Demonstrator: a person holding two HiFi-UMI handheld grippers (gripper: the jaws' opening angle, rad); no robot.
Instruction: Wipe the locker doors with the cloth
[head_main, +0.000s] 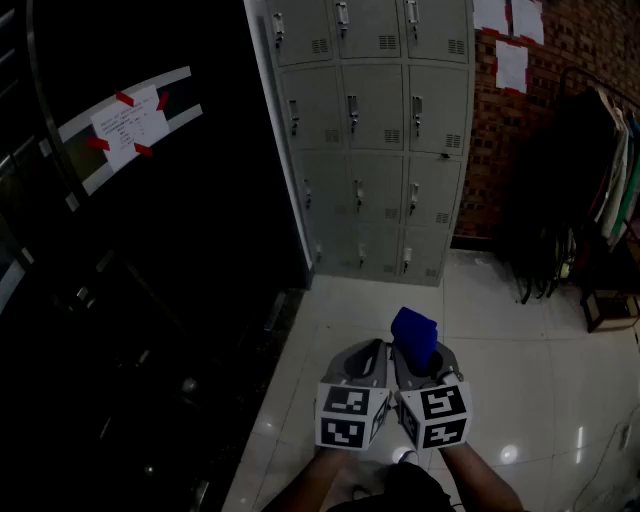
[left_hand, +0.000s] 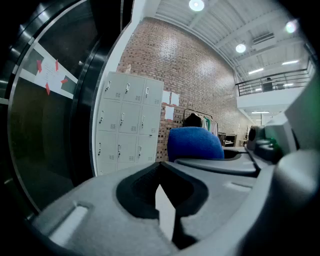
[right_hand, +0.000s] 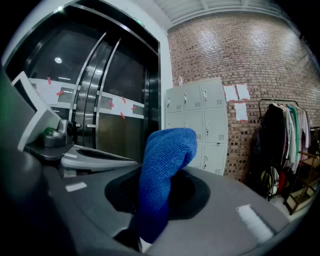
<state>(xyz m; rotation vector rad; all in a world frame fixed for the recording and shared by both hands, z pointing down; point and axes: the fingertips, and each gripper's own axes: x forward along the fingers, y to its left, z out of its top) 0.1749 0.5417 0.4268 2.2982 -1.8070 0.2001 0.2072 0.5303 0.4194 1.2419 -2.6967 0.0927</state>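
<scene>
Gripped blue cloth (head_main: 414, 334) in right gripper (head_main: 424, 362); held left gripper (head_main: 372, 352) closed, empty. Stood well short of locker doors (head_main: 376, 110) ahead; seemingly wiped nothing yet.

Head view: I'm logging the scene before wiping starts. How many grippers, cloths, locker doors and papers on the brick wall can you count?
Grippers: 2 (left gripper, right gripper)
Blue cloth: 1
Locker doors: 12
Paper sheets on the brick wall: 3
Total: 18
</scene>
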